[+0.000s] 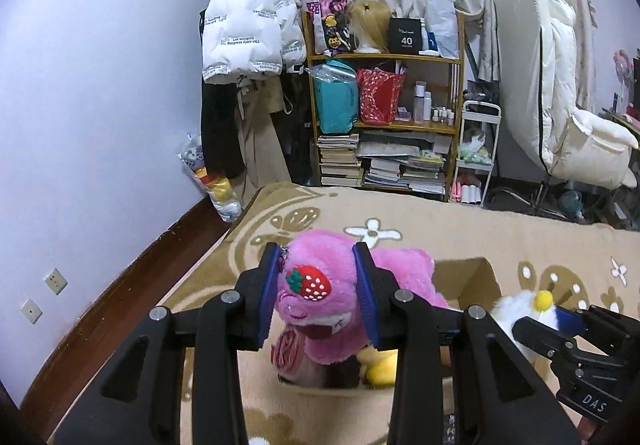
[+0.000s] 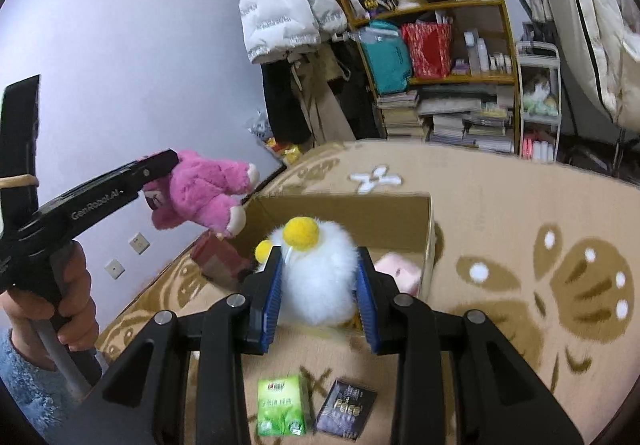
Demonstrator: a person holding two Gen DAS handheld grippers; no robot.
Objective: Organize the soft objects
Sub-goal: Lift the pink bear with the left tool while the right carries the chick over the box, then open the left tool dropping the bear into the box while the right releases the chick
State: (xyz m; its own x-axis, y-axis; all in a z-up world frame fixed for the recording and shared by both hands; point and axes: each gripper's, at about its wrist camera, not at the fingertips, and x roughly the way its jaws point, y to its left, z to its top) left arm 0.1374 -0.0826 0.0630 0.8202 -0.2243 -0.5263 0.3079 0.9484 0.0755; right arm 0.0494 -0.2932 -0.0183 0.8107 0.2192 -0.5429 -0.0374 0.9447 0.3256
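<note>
My left gripper point(image 1: 318, 293) is shut on a pink plush bear point(image 1: 320, 309) with a strawberry patch and holds it above the open cardboard box point(image 1: 476, 277). The bear also shows in the right wrist view point(image 2: 204, 193), hanging over the box's left edge. My right gripper point(image 2: 320, 293) is shut on a white fluffy plush with yellow pompoms point(image 2: 316, 273) and holds it over the box point(image 2: 340, 213). This plush shows at the right of the left wrist view point(image 1: 520, 309). A pale pink soft toy point(image 2: 400, 273) and a yellow plush point(image 1: 380, 365) lie inside the box.
The box stands on a beige patterned blanket point(image 2: 520, 225). A green packet point(image 2: 282, 405) and a dark packet point(image 2: 346, 409) lie on it in front of the box. A red item point(image 2: 218, 257) sits by the box's left side. A cluttered bookshelf point(image 1: 384, 117) stands behind.
</note>
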